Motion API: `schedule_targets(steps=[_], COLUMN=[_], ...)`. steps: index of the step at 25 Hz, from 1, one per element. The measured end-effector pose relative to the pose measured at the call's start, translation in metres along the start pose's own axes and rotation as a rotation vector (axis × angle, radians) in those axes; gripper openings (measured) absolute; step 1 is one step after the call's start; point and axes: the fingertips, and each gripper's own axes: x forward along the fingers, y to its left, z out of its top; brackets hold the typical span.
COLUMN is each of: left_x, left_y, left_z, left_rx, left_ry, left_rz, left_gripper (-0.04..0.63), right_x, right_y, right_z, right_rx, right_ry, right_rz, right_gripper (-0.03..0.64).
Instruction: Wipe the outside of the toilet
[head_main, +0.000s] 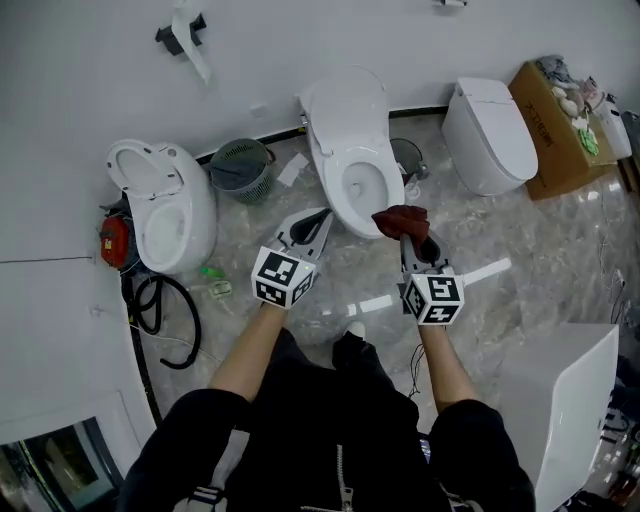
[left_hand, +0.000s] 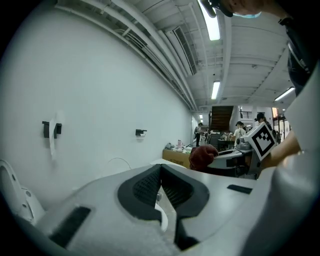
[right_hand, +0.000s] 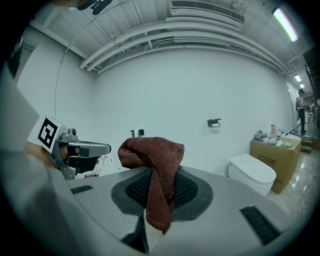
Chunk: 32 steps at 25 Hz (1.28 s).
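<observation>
Toilet (head_main: 350, 165) under inspection stands in the middle of the scene, far from the person and against the white wall, on a marbled floor (head_main: 520, 240). Its lid is raised and the bowl is open.

A second open toilet (head_main: 165, 205) stands to the left. A third toilet (head_main: 490, 135), lid down, stands to the right. Beyond that one, at far right, is a cardboard box (head_main: 550, 140) with small items on top. A grey-green waste basket (head_main: 240, 170) sits between the left and middle toilets, near the wall. A black hose (head_main: 160, 310) is coiled on the floor beside the left toilet.

Left gripper (head_main: 318, 222) is held just near of the bowl's near left rim. Its jaws are pressed together, with nothing between the pads (left_hand: 147, 187).

Right gripper (head_main: 408, 240) is held at the bowl's near right edge. Its jaws are pinched on a red-brown cloth (head_main: 402, 220). In the right gripper view the cloth (right_hand: 155, 155) bunches above the pads and hangs down between them. The head view shows the cloth overlapping the outer rim; whether it touches the rim cannot be told.
</observation>
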Motion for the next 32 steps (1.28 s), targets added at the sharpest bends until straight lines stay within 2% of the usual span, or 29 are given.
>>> schedule_targets(steps=[5, 13, 32], left_x=[-0.019, -0.040, -0.062], left_y=[-0.008, -0.012, -0.011], left_z=[0.013, 0.019, 0.006], left_rx=[0.017, 0.031, 0.012], left_ry=[-0.008, -0.019, -0.014], left_rz=[0.042, 0.079, 0.126], left_gripper=[0.006, 0.006, 0.006], right_x=[-0.007, -0.020, -0.024], right_y=[0.004, 0.013, 0.030], right_z=[0.014, 0.024, 0.014], right_rx=[-0.022, -0.041, -0.048], right_ry=[-0.012, -0.034, -0.021], right_rz=[0.049, 0.074, 0.105], right_gripper=[0.072, 0.071, 0.066])
